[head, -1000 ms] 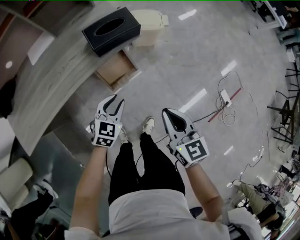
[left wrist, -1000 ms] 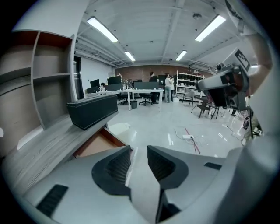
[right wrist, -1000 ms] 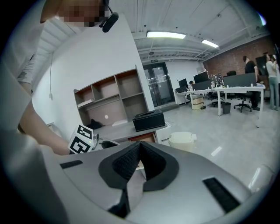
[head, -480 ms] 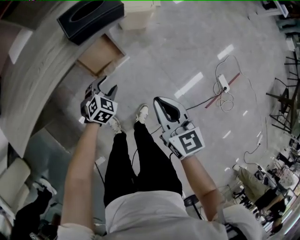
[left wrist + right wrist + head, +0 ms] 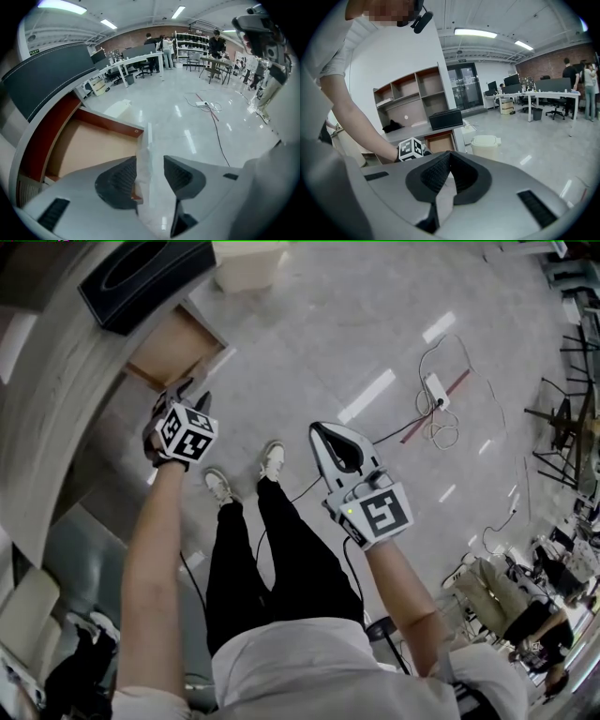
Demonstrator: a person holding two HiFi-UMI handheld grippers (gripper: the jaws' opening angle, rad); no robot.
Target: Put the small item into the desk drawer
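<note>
- The left tongs point steeply down at the front edge of the open drawer, which juts out from under the curved surface.
- In the left gripper view the left tongs stand released. Their jaws have just been closing a little, but a gap remains.
- The small item, a pale and partly see-through plastic packet, stands upright between those jaws. It leans on the left pad and is clear of the right one.
- Just beyond the packet's tip is the drawer's front corner, and the bare brown drawer floor lies to its left.
- The right tongs hang over the floor in front of the person's legs, well apart from the drawer.
- In the right gripper view the right tongs are clenched, tips touching, with nothing gripped.
- A black box sits on the surface above the drawer.
</note>
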